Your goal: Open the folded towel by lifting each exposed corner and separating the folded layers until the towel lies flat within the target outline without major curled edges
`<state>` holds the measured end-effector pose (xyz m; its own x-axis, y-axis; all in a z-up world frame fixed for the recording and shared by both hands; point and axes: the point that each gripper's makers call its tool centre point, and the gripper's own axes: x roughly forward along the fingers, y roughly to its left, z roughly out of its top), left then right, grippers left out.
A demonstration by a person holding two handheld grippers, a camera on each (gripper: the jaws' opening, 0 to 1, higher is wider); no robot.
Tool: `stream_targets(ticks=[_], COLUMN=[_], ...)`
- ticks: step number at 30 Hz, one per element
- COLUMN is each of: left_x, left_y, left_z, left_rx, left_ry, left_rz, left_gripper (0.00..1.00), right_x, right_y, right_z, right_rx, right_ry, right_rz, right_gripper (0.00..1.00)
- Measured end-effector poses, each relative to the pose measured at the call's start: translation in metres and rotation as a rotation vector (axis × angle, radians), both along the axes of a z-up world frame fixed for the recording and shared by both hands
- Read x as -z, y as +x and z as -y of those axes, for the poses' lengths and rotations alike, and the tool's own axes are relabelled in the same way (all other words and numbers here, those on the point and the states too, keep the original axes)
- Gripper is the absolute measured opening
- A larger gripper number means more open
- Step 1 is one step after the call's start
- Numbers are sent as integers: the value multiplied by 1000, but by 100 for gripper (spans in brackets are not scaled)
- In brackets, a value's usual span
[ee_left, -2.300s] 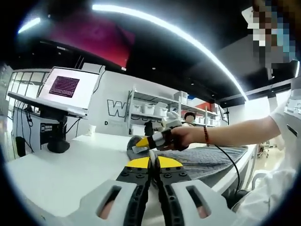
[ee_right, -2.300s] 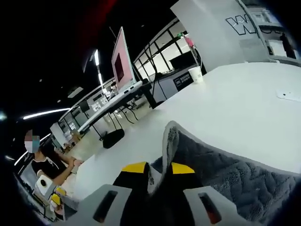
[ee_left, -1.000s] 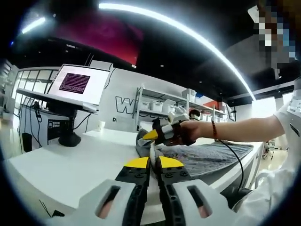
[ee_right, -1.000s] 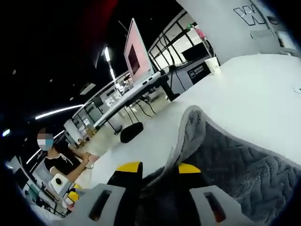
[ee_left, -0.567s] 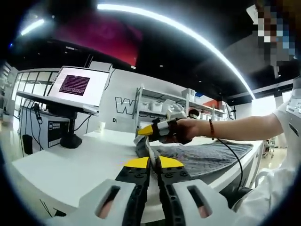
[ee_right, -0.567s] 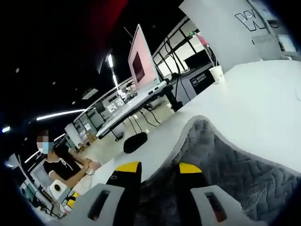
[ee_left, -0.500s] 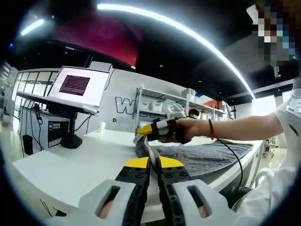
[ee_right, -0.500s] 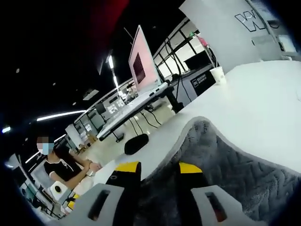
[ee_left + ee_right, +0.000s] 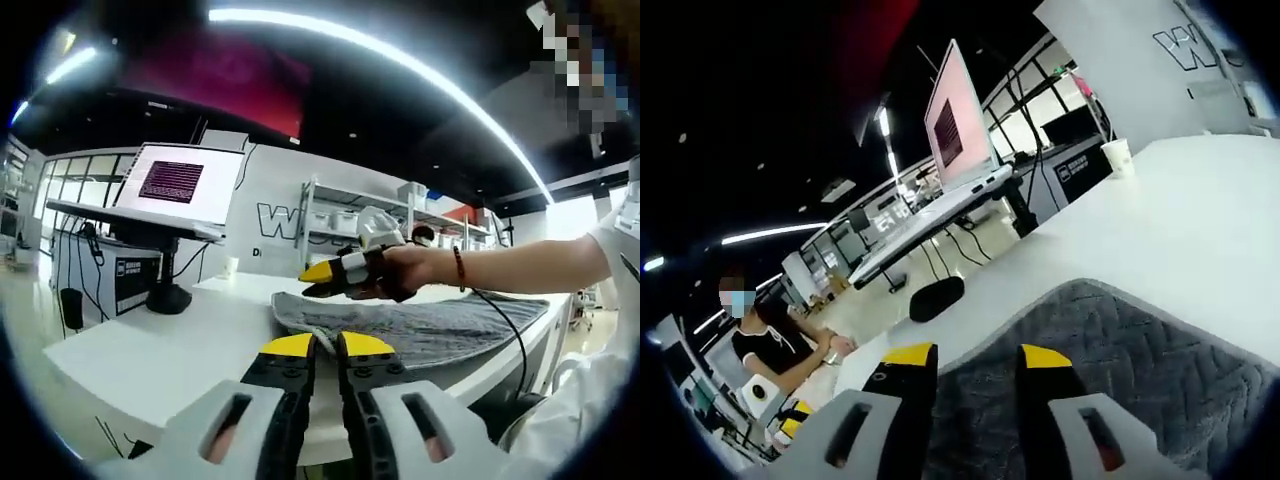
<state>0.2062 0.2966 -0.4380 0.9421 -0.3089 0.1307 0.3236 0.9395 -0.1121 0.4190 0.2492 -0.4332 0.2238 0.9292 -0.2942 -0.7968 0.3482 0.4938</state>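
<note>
The grey towel (image 9: 420,330) lies spread on the white table (image 9: 170,345), its near edge close to the table's front. The left gripper (image 9: 326,345) has its jaws together, nipping the towel's edge between the yellow tips. The right gripper (image 9: 975,356), seen from the left gripper view in the person's hand (image 9: 400,275), hovers just above the cloth with jaws apart and nothing between them. Judgement: the spreading looks nearly complete; the remaining edge should be drawn outward low and level, then released without flicking, to avoid a curl. No target outline is discernible. A monitor (image 9: 180,183) on a stand and a paper cup (image 9: 1121,157) stand well apart from the towel; neither obstructs.
</note>
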Motion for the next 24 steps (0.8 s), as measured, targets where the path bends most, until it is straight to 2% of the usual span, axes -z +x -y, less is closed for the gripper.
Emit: stream_targets(ticks=[3, 7, 11, 14, 18, 22, 24], left_x=[1, 1, 5, 7, 9, 1, -3], left_y=[1, 2, 4, 5, 8, 8, 7], left_z=[0, 0, -3, -3, 4, 18, 26], left_rx=[-2, -7, -41, -43, -28, 24, 47], left_ry=[1, 15, 48, 54, 70, 91, 91], left_rz=[-9, -15, -38, -45, -61, -38, -30], left_gripper=[9, 10, 10, 11, 12, 13, 14], right_x=[0, -2, -6, -6, -4, -2, -4], right_y=[-1, -2, -26, -32, -35, -39, -42], right_z=[1, 4, 12, 16, 24, 29, 34], right_rx=[3, 3, -2, -11, -3, -15, -6], right_ry=[-3, -22, -39, -49, -59, -57, -74], right_rz=[-1, 39, 84, 101, 118, 120, 171], right_gripper=[26, 27, 28, 29, 31, 37, 38])
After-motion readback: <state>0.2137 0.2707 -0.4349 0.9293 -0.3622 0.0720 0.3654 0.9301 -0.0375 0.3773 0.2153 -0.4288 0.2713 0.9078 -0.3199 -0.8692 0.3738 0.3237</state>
